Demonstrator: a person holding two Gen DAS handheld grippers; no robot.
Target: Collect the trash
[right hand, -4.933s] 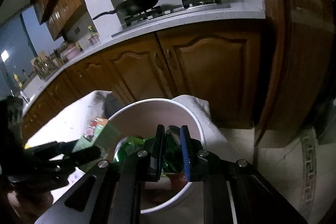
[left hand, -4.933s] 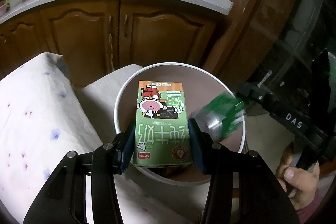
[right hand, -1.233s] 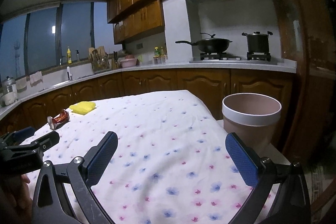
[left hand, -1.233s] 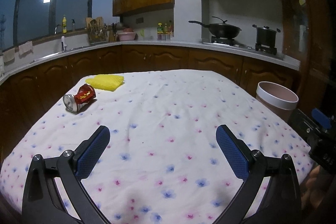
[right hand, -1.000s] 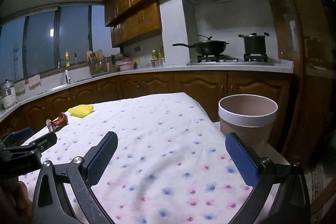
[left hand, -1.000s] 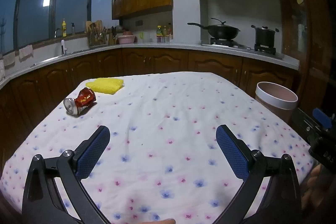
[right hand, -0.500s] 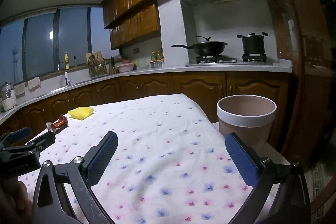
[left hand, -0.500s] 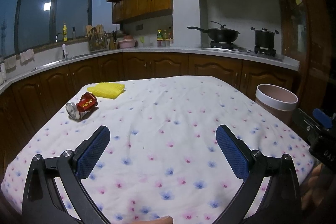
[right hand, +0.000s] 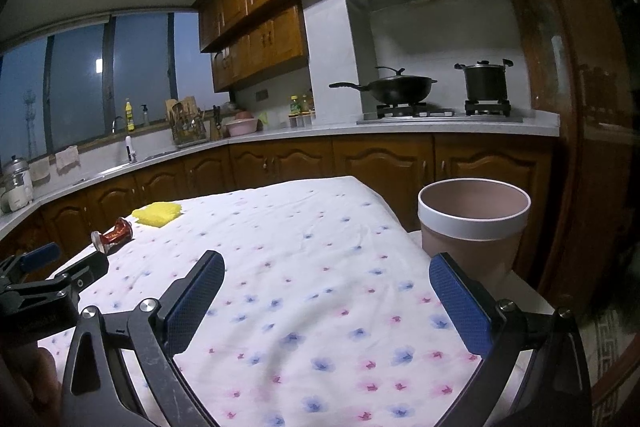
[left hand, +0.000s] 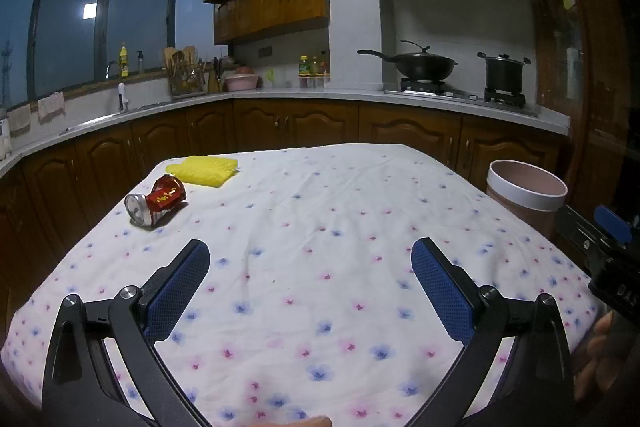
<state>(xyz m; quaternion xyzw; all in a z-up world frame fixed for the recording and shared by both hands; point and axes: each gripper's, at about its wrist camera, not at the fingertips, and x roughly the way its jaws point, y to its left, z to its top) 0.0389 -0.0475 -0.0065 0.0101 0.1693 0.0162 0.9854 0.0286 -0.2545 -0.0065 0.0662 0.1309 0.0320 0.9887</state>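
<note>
A crushed red can (left hand: 157, 199) lies on its side near the far left corner of the flowered cloth (left hand: 320, 227) covering my counter, silver end toward me, just beside a yellow sponge (left hand: 204, 170) at the cloth's far edge; whether the two touch I cannot tell. Across the cloth and well apart from the can, a pink bin with a white rim (right hand: 474, 227) stands just off the counter's right side, its mouth open and upward; what lies inside is hidden from here. My left tool (left hand: 310, 275) hangs above the near part of the cloth, blue pads spread wide with nothing between them. My right tool (right hand: 326, 297) is likewise spread wide and empty, its right pad near the bin. Behind, a wok (left hand: 416, 61) and a dark pot (left hand: 503, 73) sit on the stove.
</note>
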